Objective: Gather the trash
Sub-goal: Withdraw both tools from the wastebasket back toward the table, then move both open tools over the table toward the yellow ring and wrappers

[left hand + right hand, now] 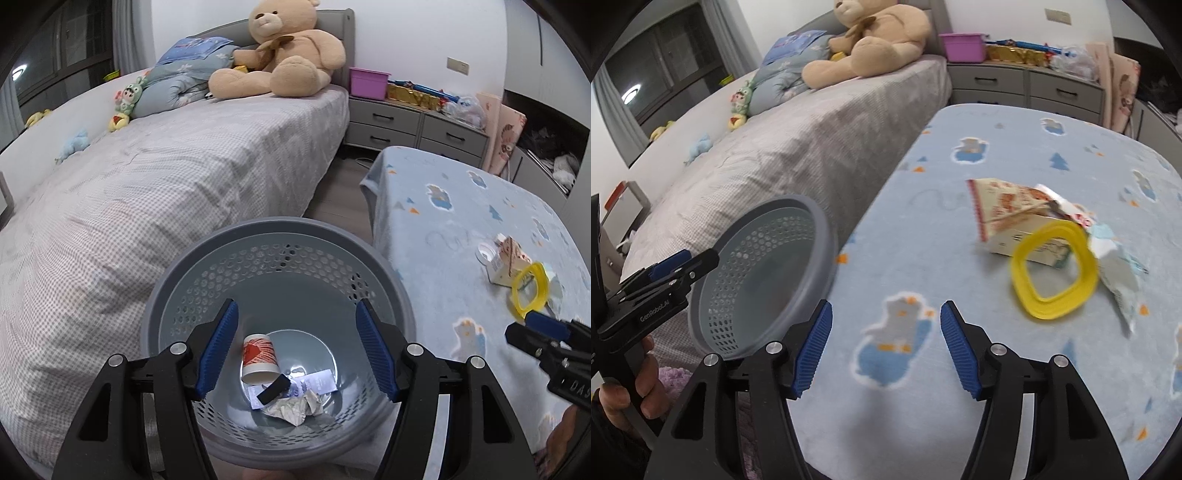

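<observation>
A grey perforated trash basket (280,236) stands between the bed and the table; it also shows in the right wrist view (812,221). Inside lie a red-and-white paper cup (258,358), a black block (275,388), a leaflet (321,382) and crumpled paper (295,406). My left gripper (297,350) is open and empty above the basket. On the blue table cover (923,258) lie a milk carton (1004,218), a yellow ring (1052,273) and torn wrappers (1119,273). My right gripper (886,349) is open and empty, short and left of the ring.
A bed (166,177) with a large teddy bear (288,51) and small toys fills the left. Grey drawers (417,125) with a purple box (367,83) stand at the back. The right gripper shows in the left wrist view (532,325).
</observation>
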Motion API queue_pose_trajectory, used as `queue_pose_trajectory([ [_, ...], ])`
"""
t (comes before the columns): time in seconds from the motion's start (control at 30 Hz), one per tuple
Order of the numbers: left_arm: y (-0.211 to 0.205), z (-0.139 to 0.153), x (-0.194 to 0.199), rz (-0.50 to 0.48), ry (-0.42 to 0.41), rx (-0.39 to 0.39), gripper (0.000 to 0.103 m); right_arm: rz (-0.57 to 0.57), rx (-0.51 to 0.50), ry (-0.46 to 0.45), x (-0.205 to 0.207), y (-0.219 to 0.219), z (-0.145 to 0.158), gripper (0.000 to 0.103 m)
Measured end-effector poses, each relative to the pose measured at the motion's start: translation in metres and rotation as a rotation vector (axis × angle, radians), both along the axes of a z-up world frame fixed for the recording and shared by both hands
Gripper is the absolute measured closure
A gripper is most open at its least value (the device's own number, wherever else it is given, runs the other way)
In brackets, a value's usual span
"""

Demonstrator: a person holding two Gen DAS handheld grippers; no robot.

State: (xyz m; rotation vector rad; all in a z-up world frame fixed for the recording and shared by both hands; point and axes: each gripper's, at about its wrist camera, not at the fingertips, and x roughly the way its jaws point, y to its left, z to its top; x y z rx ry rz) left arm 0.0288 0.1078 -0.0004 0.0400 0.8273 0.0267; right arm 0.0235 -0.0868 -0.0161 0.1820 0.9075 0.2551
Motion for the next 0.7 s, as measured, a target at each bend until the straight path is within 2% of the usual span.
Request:
queue_pose_trajectory([
  [0.7,-0.121,-0.008,-0.019,-0.157,0.041,-0.029,0.038,-0.158,-0.017,-0.037,-0.041,-0.116,-0.004,0.032],
])
